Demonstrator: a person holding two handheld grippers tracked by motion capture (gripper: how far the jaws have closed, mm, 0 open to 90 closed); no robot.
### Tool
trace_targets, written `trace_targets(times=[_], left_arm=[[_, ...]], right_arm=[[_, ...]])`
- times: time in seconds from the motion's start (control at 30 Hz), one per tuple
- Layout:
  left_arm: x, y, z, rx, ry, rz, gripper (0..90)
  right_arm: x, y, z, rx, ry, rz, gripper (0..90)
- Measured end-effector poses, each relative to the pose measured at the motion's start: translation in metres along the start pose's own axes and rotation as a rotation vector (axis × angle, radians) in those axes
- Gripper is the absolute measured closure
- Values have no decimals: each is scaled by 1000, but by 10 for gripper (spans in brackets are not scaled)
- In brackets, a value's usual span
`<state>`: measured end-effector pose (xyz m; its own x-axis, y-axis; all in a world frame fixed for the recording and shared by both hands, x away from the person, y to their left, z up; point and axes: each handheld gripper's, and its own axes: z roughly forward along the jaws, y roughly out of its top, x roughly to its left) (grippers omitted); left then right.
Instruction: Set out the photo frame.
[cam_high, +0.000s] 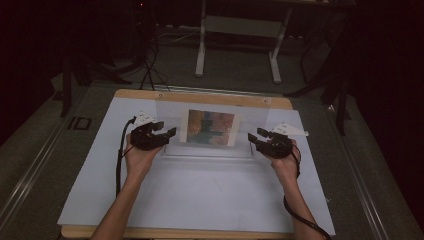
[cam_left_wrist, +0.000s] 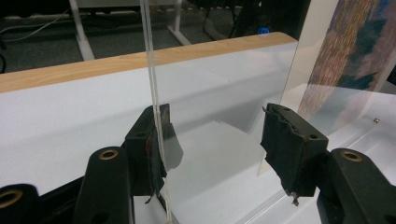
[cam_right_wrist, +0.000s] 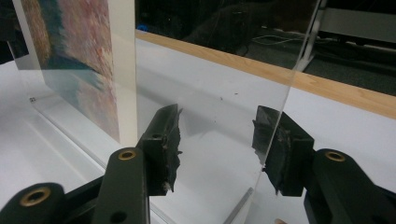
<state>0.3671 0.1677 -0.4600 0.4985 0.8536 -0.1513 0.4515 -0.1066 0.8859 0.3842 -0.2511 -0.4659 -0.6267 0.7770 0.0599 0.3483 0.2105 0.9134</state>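
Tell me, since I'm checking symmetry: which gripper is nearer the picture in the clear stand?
Left. The left gripper reaches close to the picture; the right gripper sits slightly farther off.

At lower centre of the high view two bare, sleeveless forearms come in, each hand carrying black tongs: the left tongs (cam_high: 170, 131) and the right tongs (cam_high: 252, 136). Each carries a pale three-cornered plate on top and trails a black cable. Close up, the jaws are chunky black blocks with worn, frayed pads (cam_left_wrist: 292, 144) and brass-coloured rivets.
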Motion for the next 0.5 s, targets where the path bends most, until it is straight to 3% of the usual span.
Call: trace_targets(times=[0.5], left_arm=[[-6,-6,-3,8,1,-17,420]], right_arm=[[1,-5,-5,-1,2,16,496]])
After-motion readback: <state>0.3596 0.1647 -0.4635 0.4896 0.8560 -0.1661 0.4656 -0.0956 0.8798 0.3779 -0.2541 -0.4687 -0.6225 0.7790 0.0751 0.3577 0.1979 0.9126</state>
